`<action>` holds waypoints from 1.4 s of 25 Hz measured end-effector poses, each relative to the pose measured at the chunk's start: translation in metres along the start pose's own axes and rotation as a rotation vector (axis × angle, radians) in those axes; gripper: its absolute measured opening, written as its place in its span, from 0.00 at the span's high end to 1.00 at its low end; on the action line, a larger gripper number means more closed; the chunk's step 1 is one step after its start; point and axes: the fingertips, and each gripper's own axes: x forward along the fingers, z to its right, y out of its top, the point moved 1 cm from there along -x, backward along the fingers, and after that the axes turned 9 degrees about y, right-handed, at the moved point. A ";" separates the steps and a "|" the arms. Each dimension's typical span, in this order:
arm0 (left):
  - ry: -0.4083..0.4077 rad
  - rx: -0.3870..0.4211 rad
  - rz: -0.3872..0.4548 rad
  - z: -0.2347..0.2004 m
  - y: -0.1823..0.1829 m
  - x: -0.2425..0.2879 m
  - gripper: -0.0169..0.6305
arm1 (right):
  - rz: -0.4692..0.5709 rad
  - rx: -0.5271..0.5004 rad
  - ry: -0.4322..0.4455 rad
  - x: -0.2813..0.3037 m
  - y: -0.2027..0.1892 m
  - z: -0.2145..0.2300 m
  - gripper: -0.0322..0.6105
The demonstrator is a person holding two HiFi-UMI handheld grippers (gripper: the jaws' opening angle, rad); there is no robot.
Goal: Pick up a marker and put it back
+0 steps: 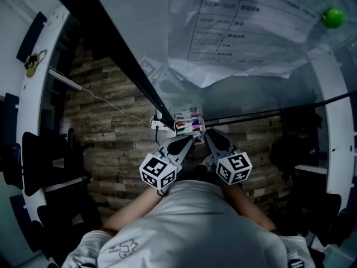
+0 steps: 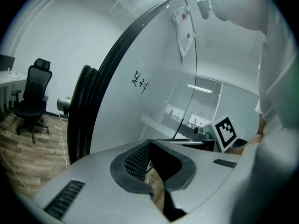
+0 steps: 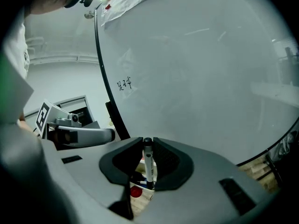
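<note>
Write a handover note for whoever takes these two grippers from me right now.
Right gripper: shut on a marker, which stands upright between the jaws.
Left gripper: jaws together, empty, beside the right one.
Marker box: at the whiteboard's lower edge, just under the held marker, with other markers in it.
Done: marker gripped. Whether it is clear of the box cannot be told.
Left: set it back in the box and release.

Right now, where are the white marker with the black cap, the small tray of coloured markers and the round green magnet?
white marker with black cap (image 3: 148,164): right gripper view, mid-barrel.
small tray of coloured markers (image 1: 190,120): head view, far rim.
round green magnet (image 1: 333,17): head view, centre.
</note>
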 end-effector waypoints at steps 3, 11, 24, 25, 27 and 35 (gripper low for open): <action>-0.017 0.027 0.017 0.000 0.011 -0.003 0.97 | 0.030 -0.019 -0.020 -0.004 0.011 -0.004 0.83; -0.069 0.094 0.051 0.008 0.035 -0.019 0.97 | 0.099 -0.068 -0.079 -0.020 0.033 -0.025 0.83; -0.196 0.143 0.106 0.012 0.057 -0.066 0.97 | 0.202 -0.153 -0.180 -0.038 0.058 -0.081 0.83; -0.208 0.141 0.110 0.012 0.058 -0.070 0.97 | 0.208 -0.158 -0.185 -0.038 0.059 -0.085 0.83; -0.225 0.137 0.133 0.013 0.063 -0.078 0.97 | 0.219 -0.165 -0.195 -0.038 0.060 -0.091 0.83; -0.214 0.130 0.174 0.007 0.068 -0.097 0.97 | 0.244 -0.181 -0.194 -0.039 0.060 -0.109 0.83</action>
